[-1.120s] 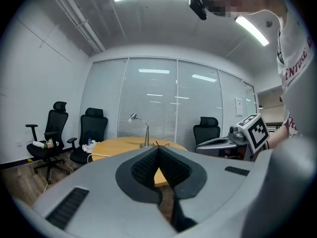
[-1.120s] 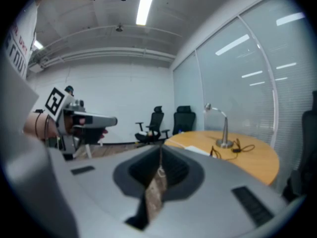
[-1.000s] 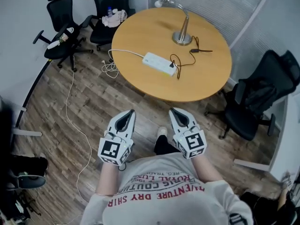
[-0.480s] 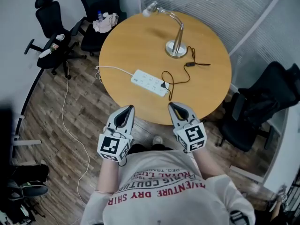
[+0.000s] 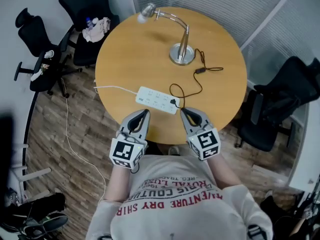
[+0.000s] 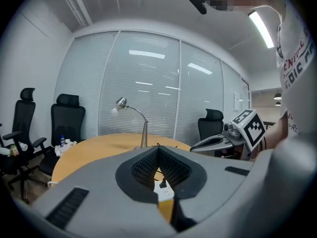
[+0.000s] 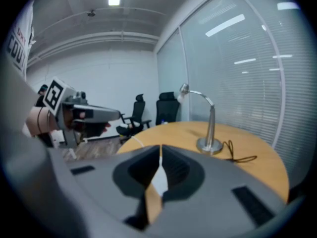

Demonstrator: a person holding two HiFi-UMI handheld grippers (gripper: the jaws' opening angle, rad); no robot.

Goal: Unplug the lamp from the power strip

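Note:
A silver desk lamp stands on the round wooden table. Its thin black cord loops to a black plug seated in the right end of a white power strip. My left gripper and right gripper hover side by side over the table's near edge, just short of the strip. Both are shut and hold nothing. Past the left gripper the strip and lamp show. Past the right gripper stands the lamp.
Black office chairs stand at the right and at the upper left, one with clothes and a bottle on it. The strip's white cable runs off the table's left side across the wood floor. Glass walls with blinds lie behind the table.
The person has stepped up to the table, so it has come closer in view. Both grippers have gone from over the floor to over the table's near edge, still shut.

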